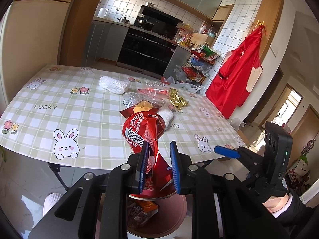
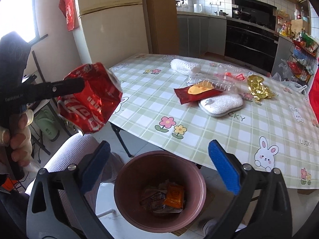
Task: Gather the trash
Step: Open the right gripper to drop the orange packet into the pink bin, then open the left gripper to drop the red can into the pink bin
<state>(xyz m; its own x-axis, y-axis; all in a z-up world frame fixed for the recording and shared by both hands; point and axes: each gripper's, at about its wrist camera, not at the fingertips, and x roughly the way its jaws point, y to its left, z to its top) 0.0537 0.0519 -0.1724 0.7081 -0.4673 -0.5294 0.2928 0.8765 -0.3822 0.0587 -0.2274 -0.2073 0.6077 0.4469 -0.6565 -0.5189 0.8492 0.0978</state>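
Note:
My left gripper point(image 1: 159, 149) is shut on a crumpled red snack bag point(image 1: 139, 131), held in the air in front of the table edge. In the right wrist view the same bag point(image 2: 89, 101) hangs at the left, above and left of a pink bin point(image 2: 123, 171). The bin stands on the floor and holds several wrappers point(image 2: 169, 197). My right gripper point(image 2: 159, 147) is open wide over the bin with nothing between its fingers. On the table lie a red sachet point(image 2: 197, 92), a white foam pad point(image 2: 221, 104), a gold wrapper point(image 2: 258, 89), a clear plastic tray point(image 2: 217, 79) and a white foam net point(image 2: 185, 64).
The checked tablecloth point(image 2: 229, 139) overhangs the folding table beside the bin. A white stool point(image 2: 65, 155) is left of the bin. A fridge point(image 2: 111, 25) stands behind, a wire rack point(image 1: 199, 63) and a red coat point(image 1: 239, 73) to the right.

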